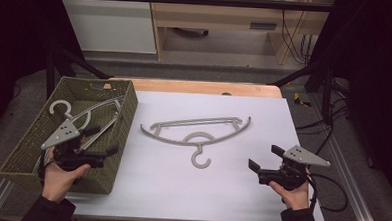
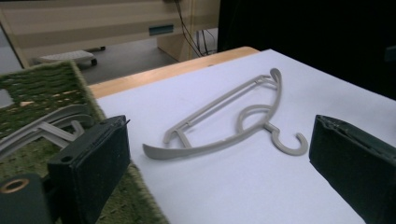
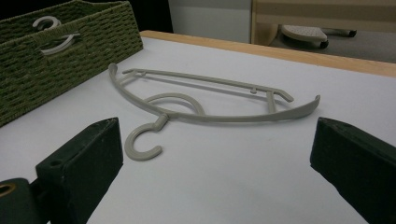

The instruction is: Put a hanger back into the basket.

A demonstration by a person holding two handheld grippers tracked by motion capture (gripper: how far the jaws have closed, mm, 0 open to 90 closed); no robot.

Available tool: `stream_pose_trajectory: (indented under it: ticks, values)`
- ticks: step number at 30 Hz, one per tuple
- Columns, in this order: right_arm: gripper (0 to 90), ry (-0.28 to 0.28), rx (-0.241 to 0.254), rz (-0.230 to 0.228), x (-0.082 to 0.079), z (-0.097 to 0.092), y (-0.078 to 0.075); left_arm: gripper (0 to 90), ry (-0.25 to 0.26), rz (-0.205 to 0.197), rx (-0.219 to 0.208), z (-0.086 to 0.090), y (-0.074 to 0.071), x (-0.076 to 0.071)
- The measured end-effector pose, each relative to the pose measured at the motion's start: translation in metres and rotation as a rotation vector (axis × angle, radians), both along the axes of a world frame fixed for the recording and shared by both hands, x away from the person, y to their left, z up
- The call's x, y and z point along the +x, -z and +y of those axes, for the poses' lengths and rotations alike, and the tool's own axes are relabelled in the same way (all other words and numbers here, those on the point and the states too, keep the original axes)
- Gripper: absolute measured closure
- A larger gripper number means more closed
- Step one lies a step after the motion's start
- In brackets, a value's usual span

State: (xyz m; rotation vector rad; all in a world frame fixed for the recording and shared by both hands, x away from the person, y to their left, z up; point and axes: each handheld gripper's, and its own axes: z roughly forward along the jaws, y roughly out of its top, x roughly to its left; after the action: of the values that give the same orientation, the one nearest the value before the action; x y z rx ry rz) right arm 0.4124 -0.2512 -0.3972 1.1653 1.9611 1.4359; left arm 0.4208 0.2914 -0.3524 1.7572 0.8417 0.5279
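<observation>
A grey plastic hanger (image 1: 199, 134) lies flat on the white tabletop (image 1: 170, 184), hook toward me; it also lies ahead in the left gripper view (image 2: 205, 147) and the right gripper view (image 3: 210, 118). A second grey hanger (image 1: 59, 106) rests inside the green woven basket (image 1: 128, 112) at the left. My left gripper (image 1: 102, 140) hovers over the basket's near right corner, open, with nothing between its jaws (image 2: 219, 140). My right gripper (image 1: 266, 157) is held low over the table's near right, open and empty (image 3: 215, 130), pointing at the hanger on the table.
The basket (image 3: 70, 51) takes up the table's left side, its wall beside the left jaw (image 2: 42, 84). A wooden strip (image 1: 200, 87) edges the far side of the table. Beyond it stand pale furniture and cables on the floor.
</observation>
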Motion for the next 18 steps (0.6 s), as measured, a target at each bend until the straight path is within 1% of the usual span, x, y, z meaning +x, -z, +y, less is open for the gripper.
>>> stream_pose_trajectory:
  ticks: [3, 5, 7, 9, 11, 12, 16, 18]
  values:
    - [2.8, -0.006, 0.000, 0.001, 0.000, 0.001, 0.000, 6.2, 0.024, -0.005, -0.004, -0.009, 0.000, -0.003]
    - [2.8, -0.007, -0.003, 0.001, 0.000, 0.001, 0.000, 7.3, 0.035, -0.020, -0.004, -0.015, -0.001, -0.006]
    - [2.9, -0.007, 0.000, -0.001, 0.000, 0.001, -0.001, 8.2, 0.056, -0.021, -0.007, -0.021, -0.001, -0.007]
    - [2.8, -0.009, -0.006, 0.002, 0.000, 0.001, 0.000, 10.4, 0.063, -0.030, -0.006, -0.027, -0.001, -0.008]
    - [2.8, -0.007, -0.008, 0.005, 0.000, 0.001, 0.001, 11.6, 0.081, -0.024, -0.008, -0.032, 0.000, -0.007]
    - [2.8, -0.008, -0.010, 0.004, 0.000, 0.001, 0.001, 12.4, 0.089, -0.021, 0.000, -0.035, 0.000, -0.007]
    - [2.8, -0.015, -0.011, -0.001, 0.000, 0.003, 0.001, 15.0, 0.111, -0.015, 0.009, -0.046, 0.002, -0.004]
    - [2.8, -0.015, -0.014, -0.003, 0.000, 0.003, 0.001, 16.4, 0.129, -0.011, 0.029, -0.053, 0.003, -0.003]
